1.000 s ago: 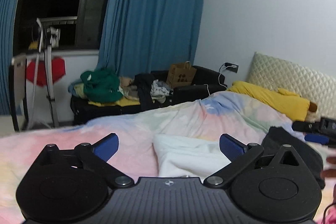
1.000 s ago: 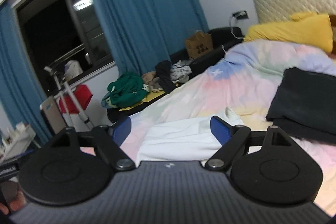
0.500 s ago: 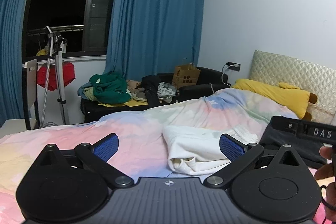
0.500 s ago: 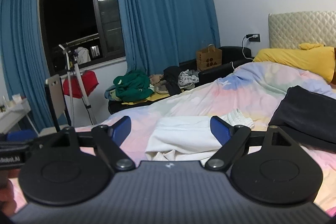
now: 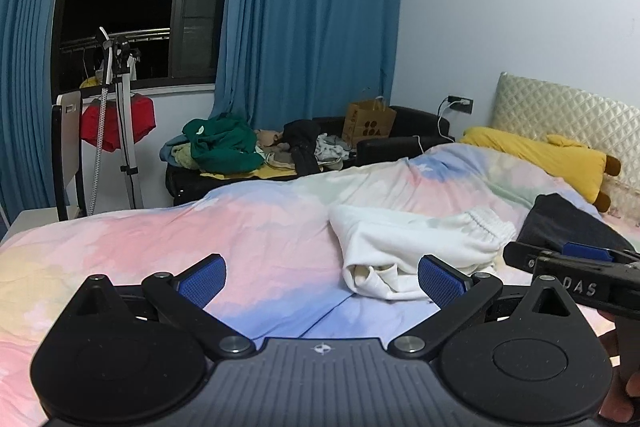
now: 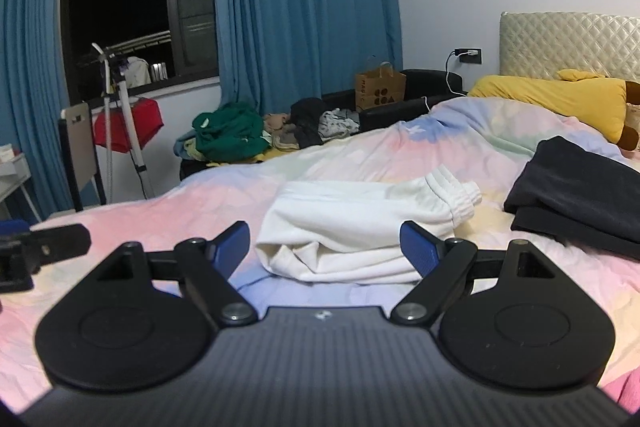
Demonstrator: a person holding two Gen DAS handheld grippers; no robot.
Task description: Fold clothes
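— White folded fleece garment (image 6: 360, 231) with a ribbed cuff: where?
— On the pastel quilt (image 6: 180, 203), just ahead of both grippers (image 6: 323, 247) (image 5: 320, 279), each spread wide, empty. Beyond it right, a black folded garment (image 6: 580, 203).

We see a bed (image 6: 168, 223) covered by a pastel tie-dye duvet in pink, blue and pale yellow. Near the middle of our right wrist view a bundled white garment (image 6: 360, 231) lies on the duvet, and at three o'clock from it, apart, rests a folded black garment (image 6: 580, 199). Up at two o'clock a yellow pillow (image 6: 560, 103) lies against the quilted headboard (image 6: 568, 39).
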